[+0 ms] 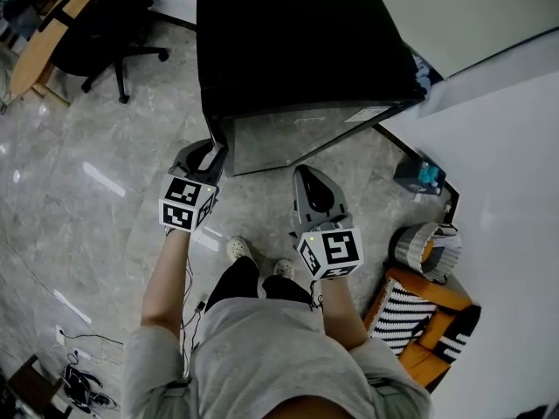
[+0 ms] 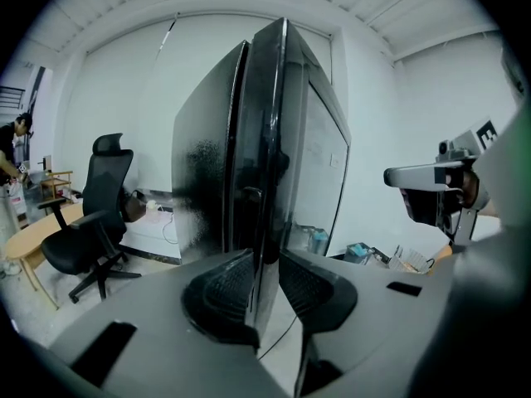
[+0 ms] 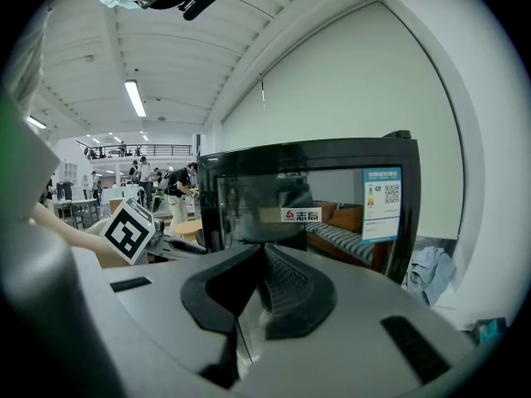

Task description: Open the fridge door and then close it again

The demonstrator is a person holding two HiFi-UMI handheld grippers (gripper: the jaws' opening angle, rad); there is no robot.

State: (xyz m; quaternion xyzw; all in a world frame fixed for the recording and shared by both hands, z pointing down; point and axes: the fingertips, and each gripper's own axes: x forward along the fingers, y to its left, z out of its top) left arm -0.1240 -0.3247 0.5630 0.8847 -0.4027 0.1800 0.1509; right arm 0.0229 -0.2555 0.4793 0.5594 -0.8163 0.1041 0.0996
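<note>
A black fridge [image 1: 297, 42] stands in front of me, its glass door [image 1: 306, 138] facing me. My left gripper [image 1: 214, 151] is at the door's left edge. In the left gripper view the door edge [image 2: 270, 181] runs down between the two jaws and fills the gap, with both pads against it [image 2: 265, 284]. Only a narrow seam shows between door and body. My right gripper [image 1: 307, 175] hovers in front of the door's middle without touching it. Its jaws [image 3: 264, 264] meet with nothing between them, facing the glass door [image 3: 307, 214].
A black office chair [image 1: 113, 24] and a wooden table [image 1: 44, 42] stand at the back left. To the right of the fridge, by a white wall, are a teal box [image 1: 421, 175], a basket [image 1: 428, 247] and an orange seat with a striped cushion [image 1: 419, 321]. Cables [image 1: 79, 382] lie at the lower left.
</note>
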